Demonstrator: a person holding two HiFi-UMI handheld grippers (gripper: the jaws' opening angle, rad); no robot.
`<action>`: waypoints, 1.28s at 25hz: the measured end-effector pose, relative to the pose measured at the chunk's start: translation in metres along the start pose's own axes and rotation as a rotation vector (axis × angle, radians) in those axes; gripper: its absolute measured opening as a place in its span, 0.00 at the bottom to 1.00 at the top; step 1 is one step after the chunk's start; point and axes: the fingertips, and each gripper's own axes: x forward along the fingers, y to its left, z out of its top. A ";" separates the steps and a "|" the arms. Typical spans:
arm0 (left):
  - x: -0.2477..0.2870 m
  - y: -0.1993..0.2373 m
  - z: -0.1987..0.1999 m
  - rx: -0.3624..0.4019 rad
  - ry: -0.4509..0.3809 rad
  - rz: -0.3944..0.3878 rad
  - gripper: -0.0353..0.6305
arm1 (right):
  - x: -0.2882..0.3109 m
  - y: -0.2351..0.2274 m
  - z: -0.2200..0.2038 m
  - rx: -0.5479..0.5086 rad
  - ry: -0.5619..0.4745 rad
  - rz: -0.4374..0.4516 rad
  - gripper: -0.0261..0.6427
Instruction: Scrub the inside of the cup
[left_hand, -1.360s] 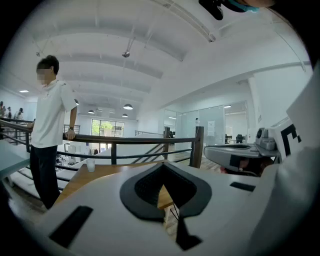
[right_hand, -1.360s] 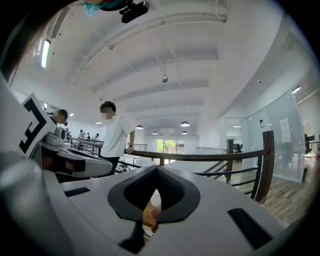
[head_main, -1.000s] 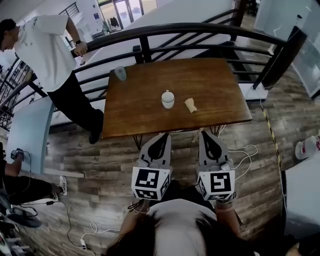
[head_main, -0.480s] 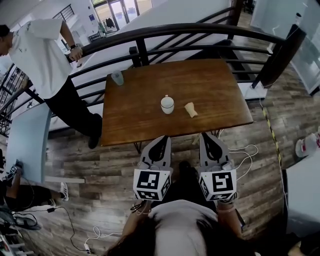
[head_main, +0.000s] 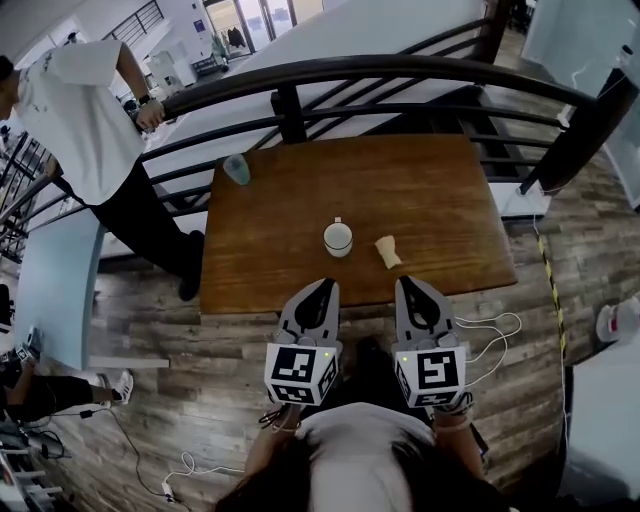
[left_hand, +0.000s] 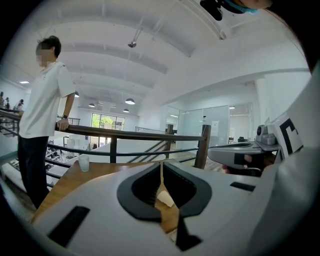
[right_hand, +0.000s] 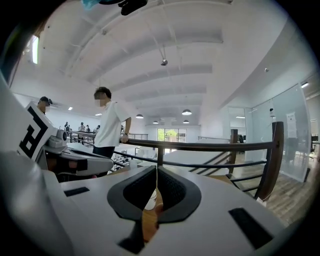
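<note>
A white cup (head_main: 338, 238) stands upright near the middle of the wooden table (head_main: 430, 190). A beige scrubbing pad (head_main: 388, 251) lies just right of it. My left gripper (head_main: 322, 286) and right gripper (head_main: 410, 283) are held side by side over the table's near edge, short of both things. Each has its jaws shut with nothing between them. In the right gripper view the cup (right_hand: 149, 201) shows through the slot below the shut jaws. In the left gripper view a pale thing (left_hand: 164, 198) shows the same way; I cannot tell what it is.
A translucent plastic cup (head_main: 237, 169) stands at the table's far left corner. A dark metal railing (head_main: 400, 70) runs behind the table. A person in a white shirt (head_main: 75, 110) leans on it at the left. Cables (head_main: 495, 325) lie on the wooden floor.
The table, cup and pad have slid lower in the head view. Both grippers stay shut, side by side at the table's near edge.
</note>
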 end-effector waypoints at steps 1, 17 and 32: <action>0.009 0.002 0.000 -0.002 0.003 0.008 0.06 | 0.008 -0.005 -0.002 0.002 0.008 0.009 0.09; 0.102 0.040 -0.036 -0.033 0.097 0.126 0.12 | 0.113 -0.053 -0.042 0.016 0.127 0.142 0.10; 0.132 0.068 -0.083 -0.066 0.175 0.084 0.28 | 0.153 -0.044 -0.082 0.015 0.235 0.136 0.21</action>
